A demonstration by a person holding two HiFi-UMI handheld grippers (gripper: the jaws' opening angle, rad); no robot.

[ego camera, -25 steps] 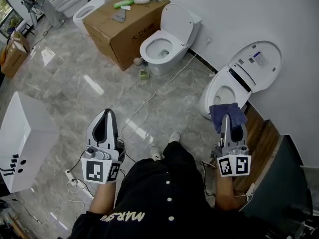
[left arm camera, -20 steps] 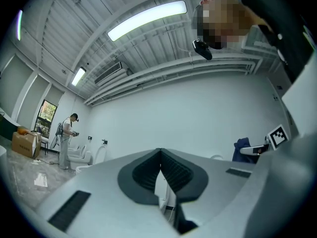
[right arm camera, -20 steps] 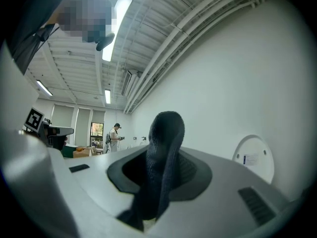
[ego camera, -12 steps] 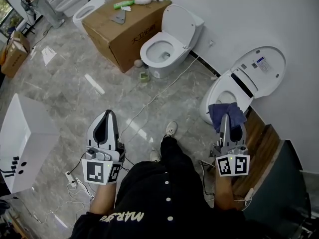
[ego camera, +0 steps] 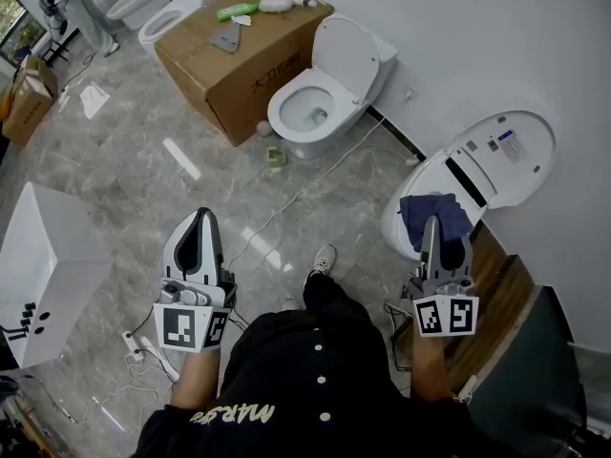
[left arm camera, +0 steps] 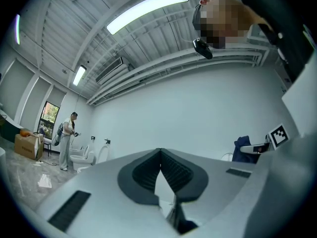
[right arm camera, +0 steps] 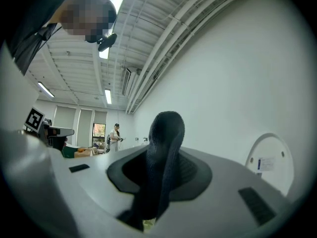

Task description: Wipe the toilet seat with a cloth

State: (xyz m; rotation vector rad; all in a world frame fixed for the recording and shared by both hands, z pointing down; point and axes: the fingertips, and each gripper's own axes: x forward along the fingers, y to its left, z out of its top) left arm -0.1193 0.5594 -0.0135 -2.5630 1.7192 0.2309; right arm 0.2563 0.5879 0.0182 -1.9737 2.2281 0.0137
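**A:** What moved in the last second?

**B:** Only us. Our shoe (ego camera: 323, 259) stepped forward and the toilet (ego camera: 393, 227) slid toward the right edge. The right gripper (ego camera: 428, 233) still pinches the cloth (ego camera: 434, 214), lower right, over the toilet's rim. We judge there's no contact yet. The left gripper (ego camera: 200, 221) is pressed together and empty.

**A:** Anything in the way?

**B:** A cable (ego camera: 286, 198) trails beside our shoe. The second toilet (ego camera: 310, 113) and cardboard box (ego camera: 229, 60), upper middle, are well apart.

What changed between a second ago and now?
Only the person shifted a little: one shoe moved, and the open toilet now sits further right in the head view. Nothing was grabbed or let go. The right tongs still pinch the blue cloth by the toilet, and the left tongs stay shut and empty.
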